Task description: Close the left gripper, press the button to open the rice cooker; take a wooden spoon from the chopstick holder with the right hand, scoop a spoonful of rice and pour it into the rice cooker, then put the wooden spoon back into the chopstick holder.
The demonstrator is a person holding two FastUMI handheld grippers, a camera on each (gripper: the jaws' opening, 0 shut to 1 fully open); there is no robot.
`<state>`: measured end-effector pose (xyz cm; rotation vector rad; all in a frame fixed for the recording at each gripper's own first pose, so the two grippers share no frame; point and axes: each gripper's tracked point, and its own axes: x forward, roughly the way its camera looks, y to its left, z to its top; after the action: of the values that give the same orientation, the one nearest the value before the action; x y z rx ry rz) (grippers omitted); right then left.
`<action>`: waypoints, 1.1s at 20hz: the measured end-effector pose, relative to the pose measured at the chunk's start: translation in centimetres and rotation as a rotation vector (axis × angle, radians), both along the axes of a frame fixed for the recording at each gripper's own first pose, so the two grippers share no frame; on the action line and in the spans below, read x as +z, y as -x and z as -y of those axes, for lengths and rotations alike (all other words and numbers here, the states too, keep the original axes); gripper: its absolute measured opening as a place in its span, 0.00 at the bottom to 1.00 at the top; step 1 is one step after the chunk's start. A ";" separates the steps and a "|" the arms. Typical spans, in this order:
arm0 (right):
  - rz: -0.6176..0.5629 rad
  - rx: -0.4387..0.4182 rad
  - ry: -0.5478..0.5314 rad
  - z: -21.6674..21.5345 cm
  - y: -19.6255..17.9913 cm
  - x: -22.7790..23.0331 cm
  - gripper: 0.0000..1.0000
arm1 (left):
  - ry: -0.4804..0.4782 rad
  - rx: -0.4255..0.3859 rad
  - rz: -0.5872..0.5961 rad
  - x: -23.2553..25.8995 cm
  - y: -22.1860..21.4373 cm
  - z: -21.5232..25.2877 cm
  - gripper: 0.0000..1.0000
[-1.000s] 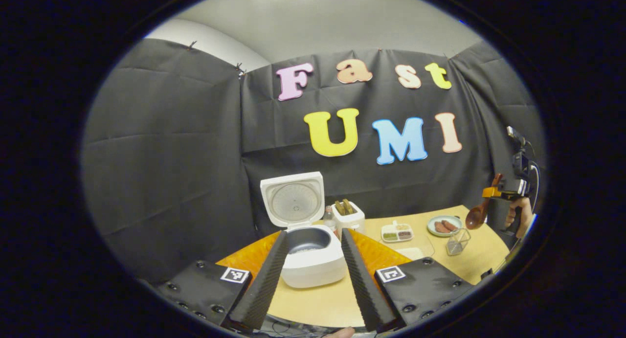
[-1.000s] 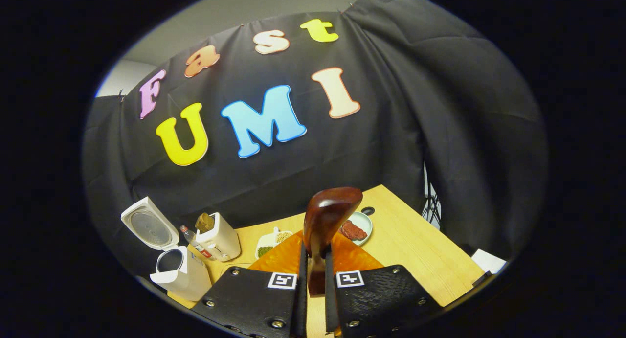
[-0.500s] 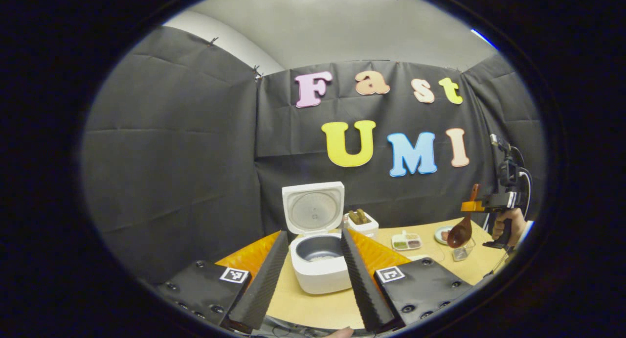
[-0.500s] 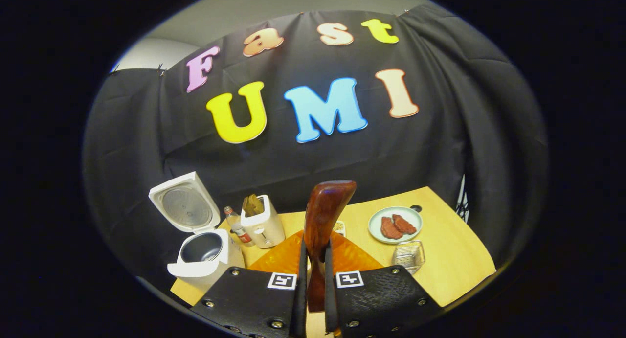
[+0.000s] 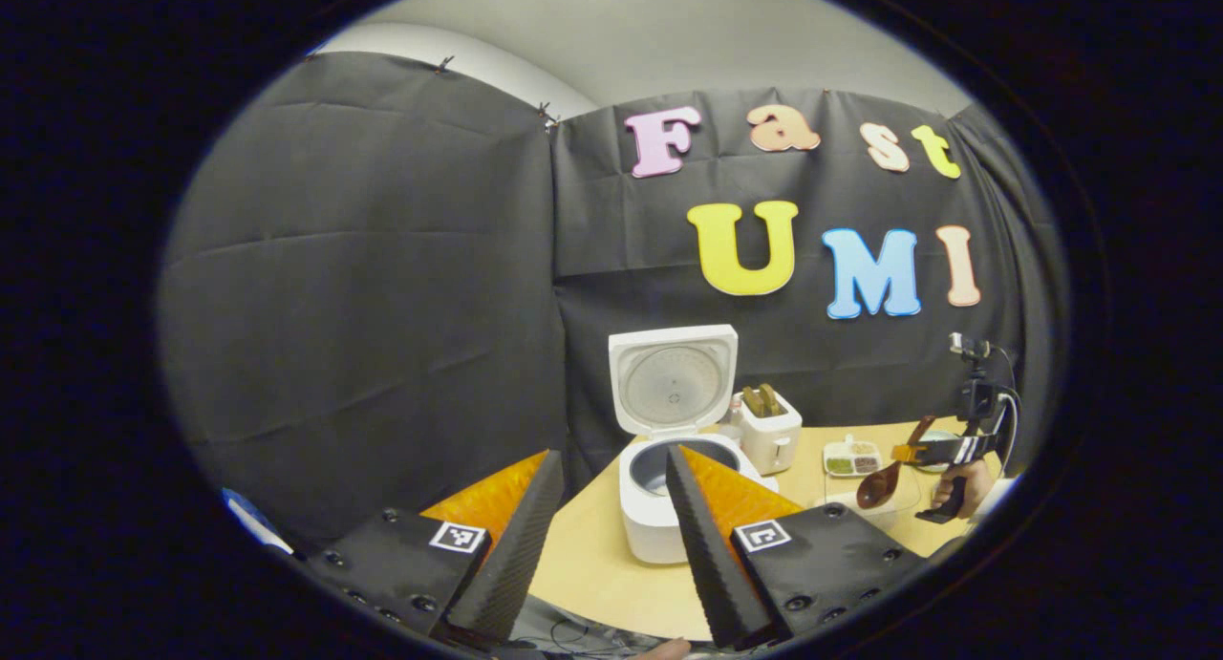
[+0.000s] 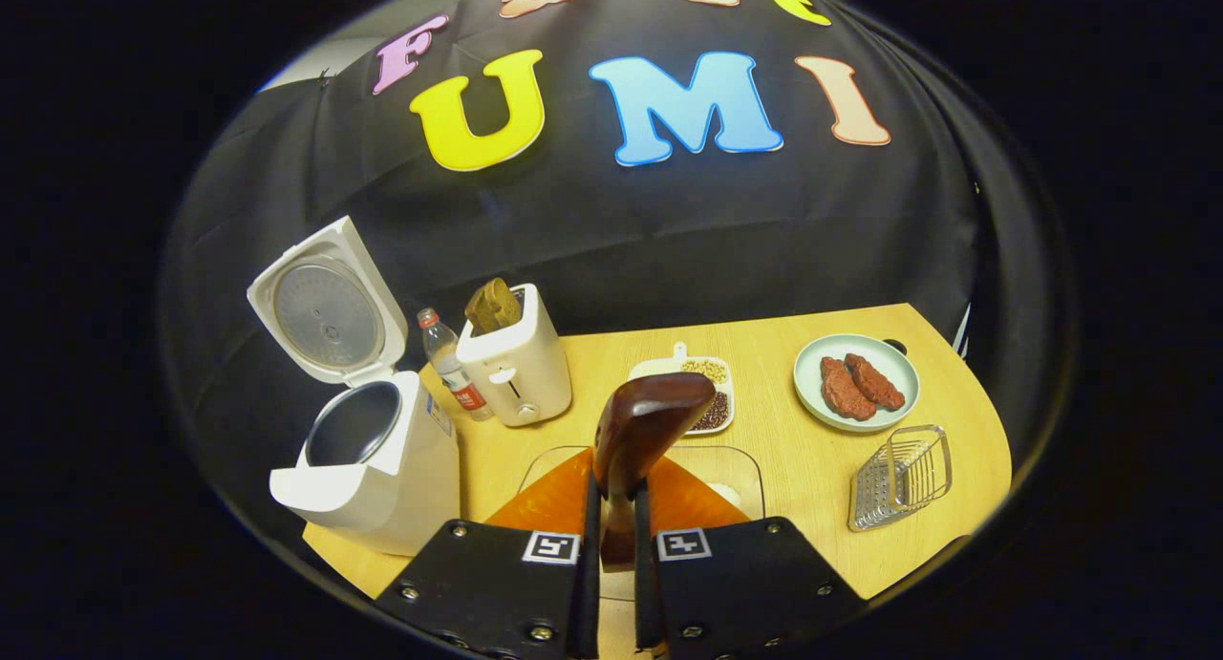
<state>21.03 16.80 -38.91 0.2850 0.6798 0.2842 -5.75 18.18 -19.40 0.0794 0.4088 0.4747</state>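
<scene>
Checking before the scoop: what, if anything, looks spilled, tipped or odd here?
The wire holder lies on its side near the plate. Otherwise nothing stands out: cooker open and upright, no spill, spoon gripped in the right gripper.

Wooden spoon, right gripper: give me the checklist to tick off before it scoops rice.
1. Rice cooker lid open: ok, it stands upright and the pot shows.
2. Right gripper shut on the wooden spoon: ok, both fingers press on the handle.
3. Spoon bowl aimed at the glass dish below: ok.
4. Rice in the dish: cannot tell, a white patch shows beside the finger.
5. Left gripper out of the way: ok, open, back from the cooker.
6. Wire chopstick holder free for the return: ok.
</scene>
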 end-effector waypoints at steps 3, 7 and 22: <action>-0.032 0.021 0.057 1.2 -0.4 -2.7 0.16 | 0.003 0.027 -0.031 -1.6 -0.3 0.1 0.80; -0.064 0.073 0.094 1.0 0.5 -5.4 0.15 | 0.018 0.045 -0.059 -3.3 -0.7 0.9 0.80; -0.274 -0.019 -0.321 -3.1 0.3 -5.3 0.15 | -0.006 0.077 -0.064 -3.1 -1.0 0.4 0.79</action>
<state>20.78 19.90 -44.17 0.6453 0.9016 0.3402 -4.77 17.81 -22.46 0.0853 0.4748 0.5508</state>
